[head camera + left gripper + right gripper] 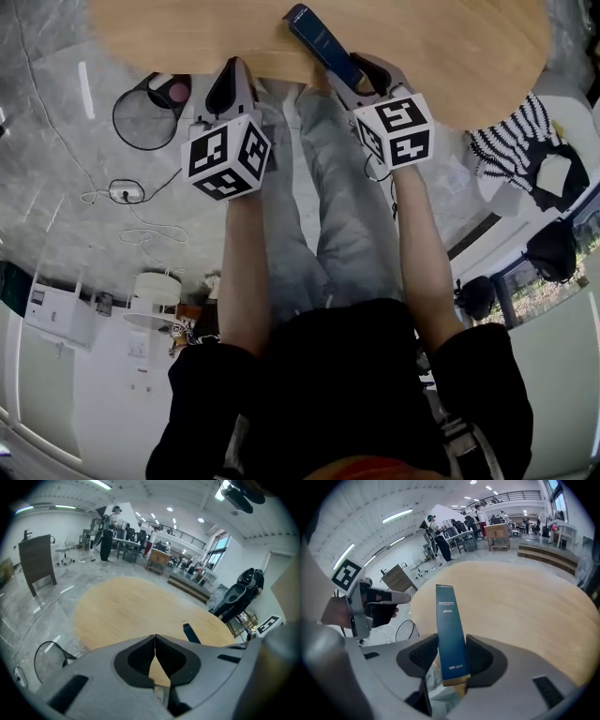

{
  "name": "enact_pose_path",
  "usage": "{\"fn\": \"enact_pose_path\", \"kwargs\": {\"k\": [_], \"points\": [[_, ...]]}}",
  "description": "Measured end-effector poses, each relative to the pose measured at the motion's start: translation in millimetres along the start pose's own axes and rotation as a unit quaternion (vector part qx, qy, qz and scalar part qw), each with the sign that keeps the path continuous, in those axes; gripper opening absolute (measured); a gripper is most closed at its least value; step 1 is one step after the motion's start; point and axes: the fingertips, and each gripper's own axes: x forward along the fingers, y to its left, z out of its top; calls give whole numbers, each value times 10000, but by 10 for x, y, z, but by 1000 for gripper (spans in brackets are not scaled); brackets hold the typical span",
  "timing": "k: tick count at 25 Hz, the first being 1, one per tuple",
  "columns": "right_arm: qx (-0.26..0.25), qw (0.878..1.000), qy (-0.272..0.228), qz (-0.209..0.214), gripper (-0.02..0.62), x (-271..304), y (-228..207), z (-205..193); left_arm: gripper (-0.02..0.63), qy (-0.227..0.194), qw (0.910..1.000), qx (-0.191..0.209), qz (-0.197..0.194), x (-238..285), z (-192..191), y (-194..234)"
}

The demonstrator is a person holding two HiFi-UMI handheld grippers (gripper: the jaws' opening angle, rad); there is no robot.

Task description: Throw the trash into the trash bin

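A long dark blue box (321, 41) (450, 634) sticks up from my right gripper (359, 71) (451, 660), whose jaws are shut on its lower end above the near edge of the round wooden table (450, 47). The box also shows in the left gripper view (189, 632). My left gripper (231, 67) (155, 641) is shut with nothing between its pads; it hovers at the table's edge, left of the right one. The black wire trash bin (142, 118) (48, 656) (405, 629) stands on the floor left of my left gripper, beside the table.
Something pink (178, 91) lies at the bin's far side. A cable and socket (126, 192) trail on the grey floor near the bin. A striped cloth on a chair (518, 139) is at the right. The person's legs stand under both grippers.
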Motion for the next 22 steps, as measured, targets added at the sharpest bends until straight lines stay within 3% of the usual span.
{"fn": "enact_pose_path", "kwargs": {"k": [5,9,15,22], "points": [[-146,9993,-88,321,183,275,511,297,9,-234,9981,-433,384,-259,-37,534],[-543,9966,53,612,183,573,1018,494,9,-435,9925,-887,720,-525,-93,1070],[-1606,9810,451,993,182,1037,1806,611,9,-721,9770,-1557,1263,-930,-264,1867],[-2318,9564,856,1557,183,1692,2760,530,9,-913,9541,-2175,1847,-1320,-641,2689]]}}
